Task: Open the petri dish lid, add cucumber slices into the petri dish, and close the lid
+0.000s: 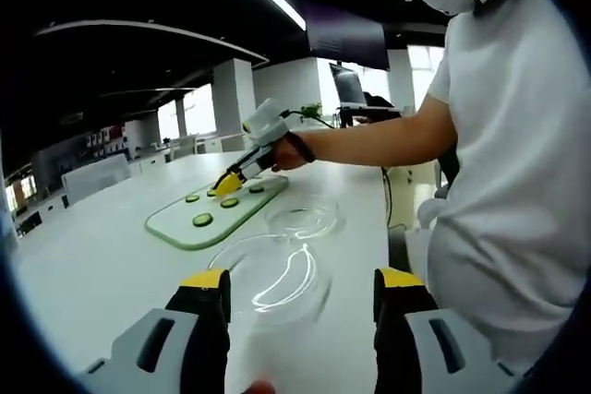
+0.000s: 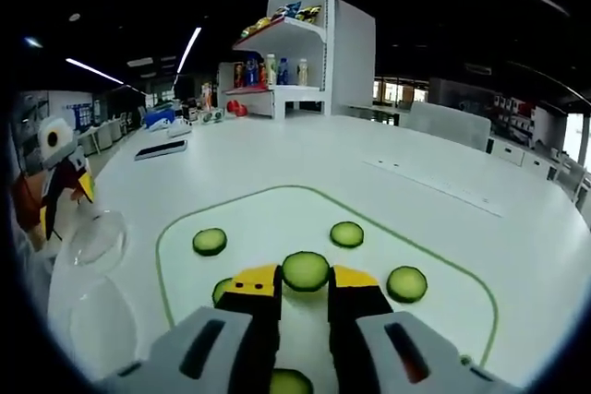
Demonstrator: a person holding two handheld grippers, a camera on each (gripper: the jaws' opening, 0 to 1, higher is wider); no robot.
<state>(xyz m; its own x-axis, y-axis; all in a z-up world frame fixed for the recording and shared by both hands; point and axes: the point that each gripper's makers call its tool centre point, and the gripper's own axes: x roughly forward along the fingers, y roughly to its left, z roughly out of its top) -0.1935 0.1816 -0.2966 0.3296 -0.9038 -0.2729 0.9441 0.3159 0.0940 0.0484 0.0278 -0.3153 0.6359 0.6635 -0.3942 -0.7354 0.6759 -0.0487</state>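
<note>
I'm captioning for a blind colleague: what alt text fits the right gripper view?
The right gripper closes around a cucumber slice on a green-edged board, with more slices nearby. A clear petri dish sits to the left on the white table.

On the bench (image 1: 102,265) lies a cutting board (image 1: 214,213) with cucumber slices (image 2: 210,241) spread over it. In the left gripper view, the petri dish (image 1: 277,274) sits nearer than the board, and its lid (image 1: 305,217) lies just beside the board. A shelf unit (image 2: 295,53) stands beyond the bench's far edge.
</note>
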